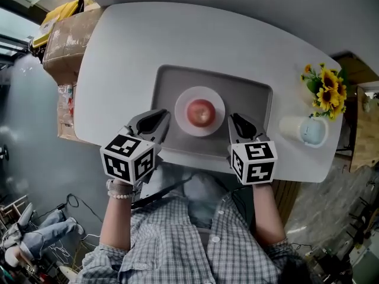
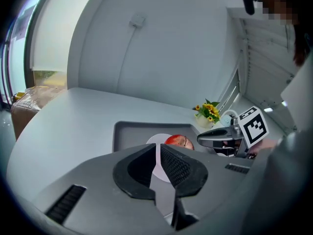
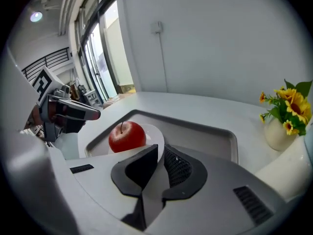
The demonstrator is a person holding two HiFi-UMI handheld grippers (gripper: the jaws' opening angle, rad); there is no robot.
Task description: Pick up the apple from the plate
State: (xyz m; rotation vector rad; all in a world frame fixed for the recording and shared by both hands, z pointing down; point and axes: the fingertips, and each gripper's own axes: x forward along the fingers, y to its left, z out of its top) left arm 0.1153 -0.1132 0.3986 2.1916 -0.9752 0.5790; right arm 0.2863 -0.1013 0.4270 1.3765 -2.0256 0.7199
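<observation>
Apple (image 1: 201, 112): red, on the white plate (image 1: 180, 99), in the gray tray (image 1: 251, 99).
Left gripper (image 1: 163, 117): beside the plate, jaws nearly together, holding nothing.
Right gripper (image 1: 233, 119): same, on the other side.

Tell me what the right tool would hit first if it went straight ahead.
Likely the plate's near rim, just beyond the right tool's tips; the apple sits left of that line. Depth is unclear, so it may land on the tray instead.
</observation>
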